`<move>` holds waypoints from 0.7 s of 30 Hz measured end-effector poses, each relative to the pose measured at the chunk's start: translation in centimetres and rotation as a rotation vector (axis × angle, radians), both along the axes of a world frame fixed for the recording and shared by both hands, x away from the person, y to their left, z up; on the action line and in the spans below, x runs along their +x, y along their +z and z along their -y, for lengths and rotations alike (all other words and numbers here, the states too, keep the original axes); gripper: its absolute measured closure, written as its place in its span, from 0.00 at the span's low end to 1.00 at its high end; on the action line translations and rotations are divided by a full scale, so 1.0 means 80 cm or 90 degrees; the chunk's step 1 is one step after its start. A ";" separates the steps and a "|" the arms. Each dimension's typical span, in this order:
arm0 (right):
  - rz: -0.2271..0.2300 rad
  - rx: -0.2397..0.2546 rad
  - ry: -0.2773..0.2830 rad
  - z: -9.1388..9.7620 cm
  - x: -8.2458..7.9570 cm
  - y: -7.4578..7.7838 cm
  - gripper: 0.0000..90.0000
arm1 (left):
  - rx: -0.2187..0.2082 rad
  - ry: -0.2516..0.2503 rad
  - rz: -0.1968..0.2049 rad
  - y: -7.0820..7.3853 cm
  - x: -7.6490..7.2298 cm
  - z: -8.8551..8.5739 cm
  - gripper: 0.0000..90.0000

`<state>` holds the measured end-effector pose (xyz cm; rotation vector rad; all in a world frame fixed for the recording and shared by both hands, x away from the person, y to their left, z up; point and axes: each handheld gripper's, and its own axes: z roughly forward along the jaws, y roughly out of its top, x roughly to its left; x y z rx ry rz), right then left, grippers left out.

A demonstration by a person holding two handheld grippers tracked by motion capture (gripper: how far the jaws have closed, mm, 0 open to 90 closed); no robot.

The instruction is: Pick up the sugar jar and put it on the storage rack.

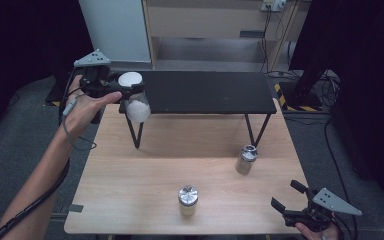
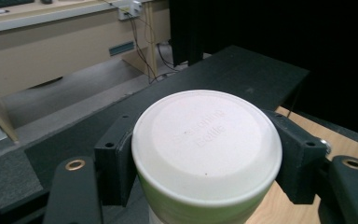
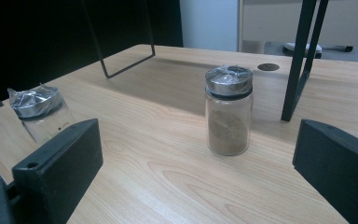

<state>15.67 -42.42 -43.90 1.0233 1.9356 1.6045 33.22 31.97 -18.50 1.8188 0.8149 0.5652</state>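
Note:
My left gripper (image 1: 130, 89) is shut on a seasoning bottle (image 1: 136, 102) with a white lid (image 2: 206, 142) and white contents. It hangs in the air at the left end of the black shelf (image 1: 205, 91), level with its top. The jaws clamp the bottle just under the lid on both sides. My right gripper (image 1: 291, 197) stands open at the table's front right corner with nothing between its fingers. Ahead of it is a glass jar of brown powder (image 3: 228, 112) with a metal lid, seen also as the jar of brown powder (image 1: 245, 159).
A second metal-lidded jar (image 1: 187, 199) stands near the front middle of the wooden table (image 1: 130, 185); the same jar (image 3: 39, 114) shows at left in the right gripper view. The shelf's thin black legs (image 1: 137, 134) rest on the table. A cabinet (image 1: 205, 25) stands behind.

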 end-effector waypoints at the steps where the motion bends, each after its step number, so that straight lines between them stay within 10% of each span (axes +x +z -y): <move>1: 0.001 0.000 0.000 0.000 0.000 0.000 0.02 | 0.000 0.005 0.002 0.001 0.001 0.001 0.36; 21: -0.002 0.002 0.003 0.001 0.001 0.000 0.02 | -0.003 0.098 0.001 0.007 0.050 0.022 0.36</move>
